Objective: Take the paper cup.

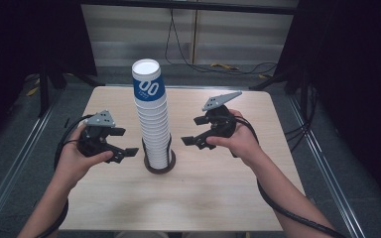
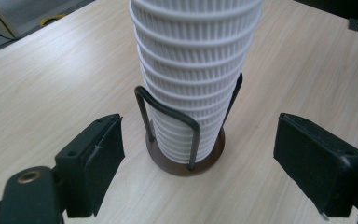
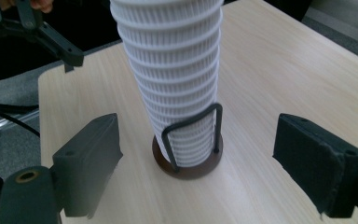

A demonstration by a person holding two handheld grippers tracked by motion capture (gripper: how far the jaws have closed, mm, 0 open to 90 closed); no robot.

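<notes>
Clearly upright, the cup stack [image 1: 153, 116] rises vertically from its holder [image 1: 159, 166].

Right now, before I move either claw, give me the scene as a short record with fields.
surface: wooden table
main item: cup stack, white ribbed cups nested upside down, top one has a blue band
holder: round dark base with wire loops around the bottom of the stack
stack pose: upright, leaning slightly
left claw: open, beside the stack, not touching
right claw: open, on the other side of the stack, not touching
held items: none
</notes>
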